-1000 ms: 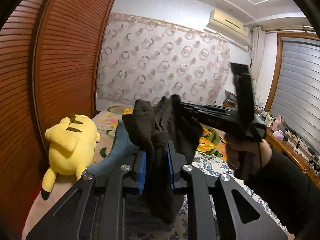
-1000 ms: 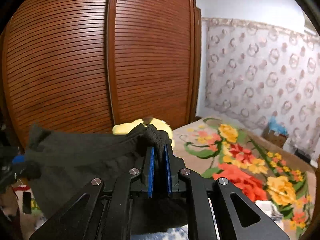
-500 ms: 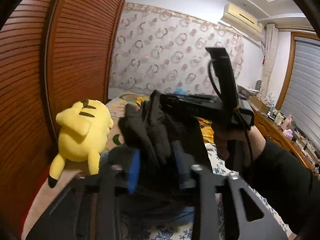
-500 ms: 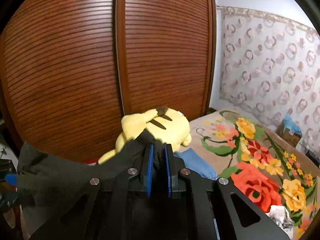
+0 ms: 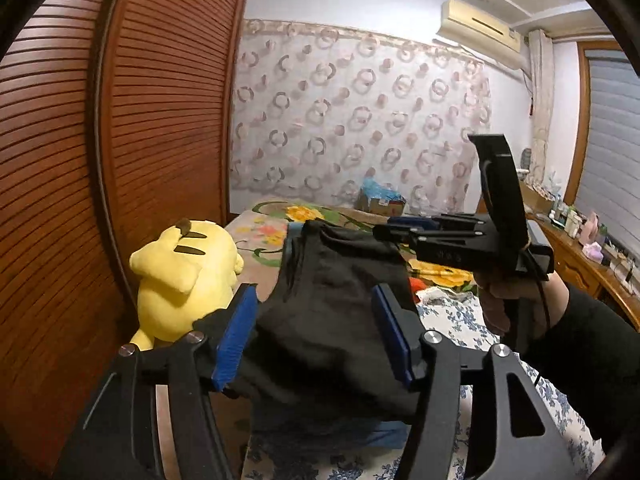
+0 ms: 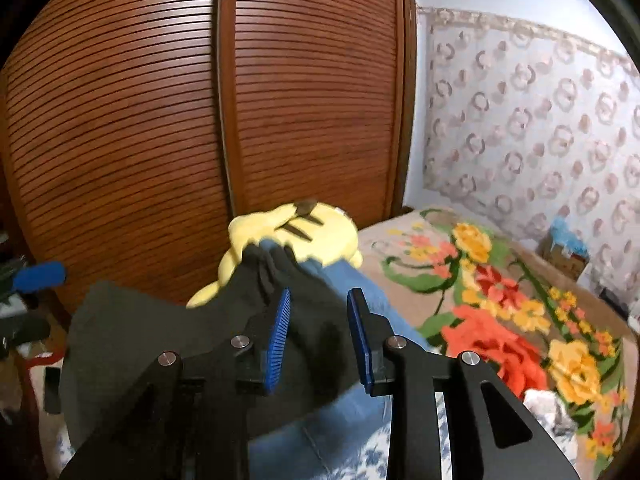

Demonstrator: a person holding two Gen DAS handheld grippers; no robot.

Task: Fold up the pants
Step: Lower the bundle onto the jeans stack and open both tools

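The dark pants (image 5: 340, 264) lie folded on the bed, on top of a blue denim garment (image 6: 352, 288). My left gripper (image 5: 313, 290) straddles their near end. Its jaws are opening, the blue pads (image 5: 236, 340) stand well apart, and the cloth lies loose between them. In the right wrist view the pants (image 6: 140, 320) spread to the left. My right gripper (image 6: 320, 294) is over their far corner with jaws opening; the cloth lies between the pads, which do not press on it. The left wrist view shows the right gripper (image 5: 384, 229) held by a hand (image 5: 496, 300) at the pants' far edge.
A yellow plush toy (image 5: 188, 272) sits just left of the pants, against the louvred wooden wardrobe doors (image 5: 120, 120). The flowered bedspread (image 6: 500, 300) runs to the far wall, where a cardboard box (image 5: 380, 200) stands. A cluttered desk (image 5: 580, 248) lines the right side.
Both grippers were shut on the bunched pants and have opened. The pants have dropped from a hanging bundle to lie flat on the blue garment beside the plush toy.
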